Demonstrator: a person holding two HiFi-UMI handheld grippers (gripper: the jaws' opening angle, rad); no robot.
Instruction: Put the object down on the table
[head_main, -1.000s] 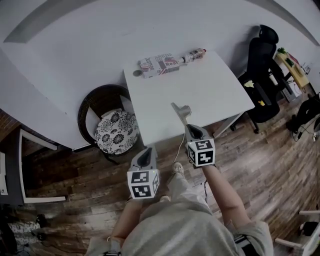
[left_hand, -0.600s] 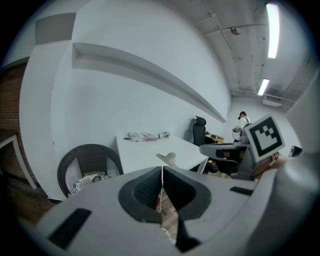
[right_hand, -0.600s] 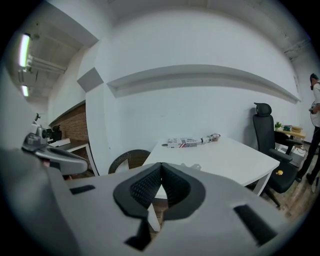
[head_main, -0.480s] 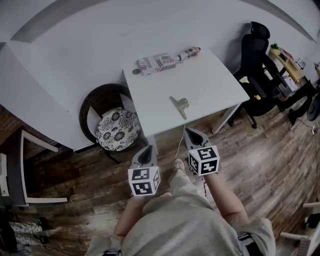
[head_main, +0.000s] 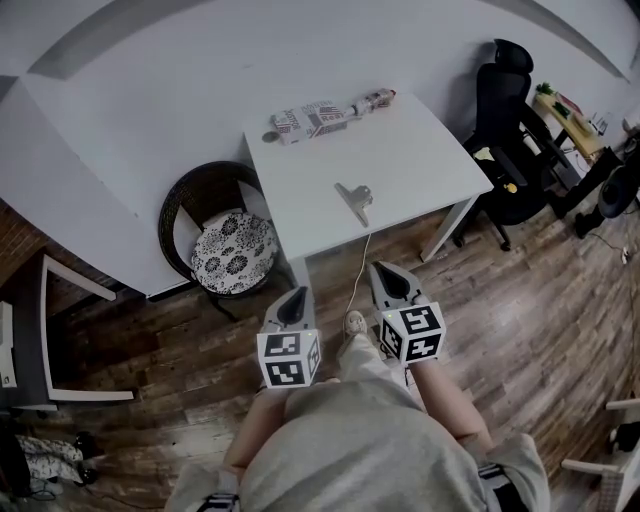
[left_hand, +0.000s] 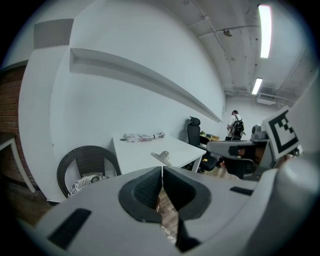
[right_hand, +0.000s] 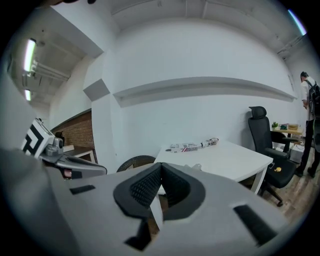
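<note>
The clip (head_main: 353, 197) lies flat on the white table (head_main: 410, 150), close to its near edge and free of both grippers. A folded umbrella (head_main: 325, 115) lies along the far edge. The left gripper (head_main: 296, 294) and the right gripper (head_main: 381, 268) hang side by side over the wooden floor (head_main: 520, 290), nearer the person than the table. Each has its jaws pressed together with nothing between them. A round wicker chair (head_main: 215, 235) stands left of the table, and a black office chair (head_main: 505, 100) to its right.

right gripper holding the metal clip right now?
No: the metal clip lies on the white table, and the right gripper, off the table, has its jaws together on nothing.
</note>
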